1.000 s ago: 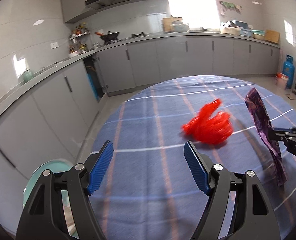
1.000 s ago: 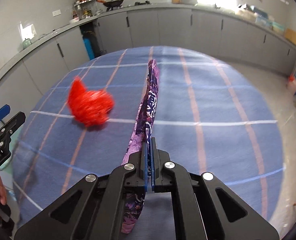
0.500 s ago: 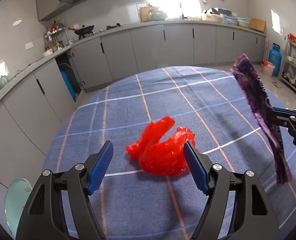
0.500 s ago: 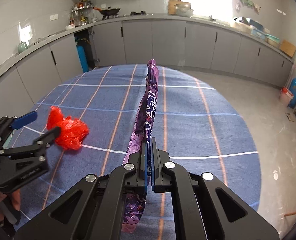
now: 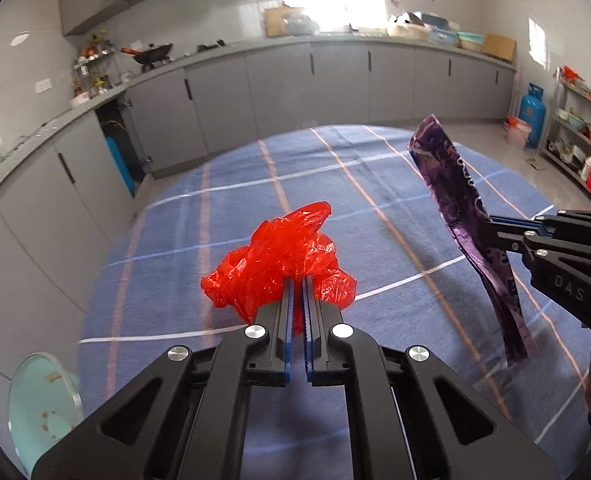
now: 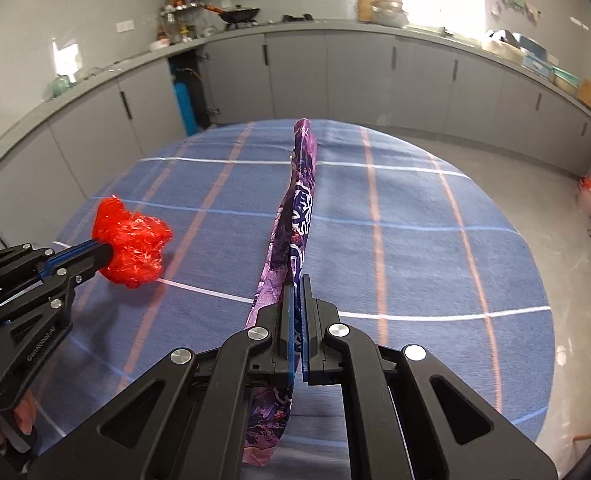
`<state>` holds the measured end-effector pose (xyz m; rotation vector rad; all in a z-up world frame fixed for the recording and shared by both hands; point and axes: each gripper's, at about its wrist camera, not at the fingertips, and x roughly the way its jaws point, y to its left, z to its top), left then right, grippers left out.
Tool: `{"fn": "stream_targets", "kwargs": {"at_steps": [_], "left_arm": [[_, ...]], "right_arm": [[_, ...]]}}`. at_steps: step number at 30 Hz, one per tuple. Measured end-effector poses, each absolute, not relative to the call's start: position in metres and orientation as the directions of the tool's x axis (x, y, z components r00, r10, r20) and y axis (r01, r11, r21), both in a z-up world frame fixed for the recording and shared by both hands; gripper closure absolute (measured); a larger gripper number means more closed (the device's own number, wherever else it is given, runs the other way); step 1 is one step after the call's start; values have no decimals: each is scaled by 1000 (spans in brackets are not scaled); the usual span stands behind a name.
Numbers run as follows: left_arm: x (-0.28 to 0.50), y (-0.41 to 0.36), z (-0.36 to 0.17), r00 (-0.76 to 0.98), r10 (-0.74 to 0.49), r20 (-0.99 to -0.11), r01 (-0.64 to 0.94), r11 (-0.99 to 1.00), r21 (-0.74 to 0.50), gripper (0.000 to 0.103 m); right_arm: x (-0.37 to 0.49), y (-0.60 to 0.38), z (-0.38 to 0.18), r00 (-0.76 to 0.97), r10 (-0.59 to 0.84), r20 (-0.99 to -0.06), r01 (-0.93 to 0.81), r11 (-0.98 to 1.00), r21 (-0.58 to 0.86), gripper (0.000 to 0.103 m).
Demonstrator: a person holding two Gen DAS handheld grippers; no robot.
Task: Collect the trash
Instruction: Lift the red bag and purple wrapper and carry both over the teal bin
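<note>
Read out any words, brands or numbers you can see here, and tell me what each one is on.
"DAS": on the right gripper body, rest cut off.
"Genrobot.ai", small, uncertain: on the left gripper body.
White print on the purple wrapper: not readable.
Red plastic bag: no text.

Both claw-mounted cameras face the table (image 5: pixel 375 184)

A crumpled red plastic bag (image 5: pixel 283 260) bunches at the tips of the left gripper (image 5: pixel 298 286), pinched between them. A long purple wrapper (image 6: pixel 295 232) (printed, creased) stands edgewise, clamped mid-length in the right gripper (image 6: pixel 297 284), both ends free.
</note>
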<state>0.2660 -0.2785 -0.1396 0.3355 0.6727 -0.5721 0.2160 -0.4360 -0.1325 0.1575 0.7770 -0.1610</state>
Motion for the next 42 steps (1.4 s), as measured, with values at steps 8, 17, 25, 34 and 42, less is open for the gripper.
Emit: {"fn": "stream_targets", "kwargs": {"at_steps": [8,17,25,34,42], "left_arm": [[254,-200,-115,719,-316,-619,489,863,128,98],[246,-126,-107,774,-219,-594,376,914,153,98],[246,-73,-106,798,-140,-586,282,946,158,98],[245,-41,-109,806,-96,-584,224,963,151,98],[242,-12,-111,813,-56,-580,174,973,150,98]], "right_arm": [[233,-373,-115,739,5,-673,68,994,82,100],[253,-299,-108,745,113,-658,-82,994,78,100],[265,-251,-103,740,171,-651,-171,983,63,100],[271,-215,-99,734,208,-647,-236,971,44,100],[275,-188,-98,727,247,-640,-291,956,39,100]]}}
